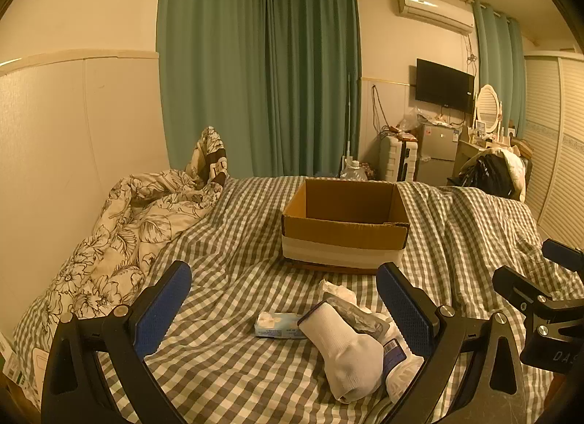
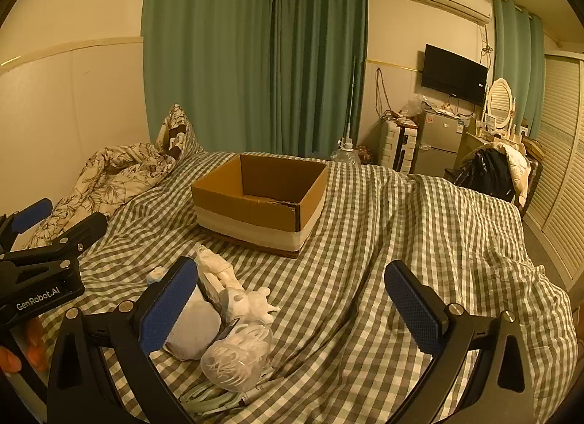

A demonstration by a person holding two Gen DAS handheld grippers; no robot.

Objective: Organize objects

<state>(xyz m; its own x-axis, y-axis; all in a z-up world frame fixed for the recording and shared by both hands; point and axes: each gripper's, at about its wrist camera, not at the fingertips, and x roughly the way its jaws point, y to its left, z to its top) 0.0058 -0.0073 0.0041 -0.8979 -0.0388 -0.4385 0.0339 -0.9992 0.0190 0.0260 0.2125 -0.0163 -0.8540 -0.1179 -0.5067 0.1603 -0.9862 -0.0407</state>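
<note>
- Left gripper: fingers spread, released, above white sock.
- Right gripper: fingers released, nothing held.
- Cardboard box far on bed.

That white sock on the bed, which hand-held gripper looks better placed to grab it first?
Probably the left hand-held gripper: its open fingers already frame the white sock. The right hand-held gripper is open too, but the sock sits behind its left finger, off to the side.

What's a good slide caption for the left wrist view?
Open left gripper hovering over a white sock and tissue pack on the checkered bed, empty cardboard box ahead.
</note>
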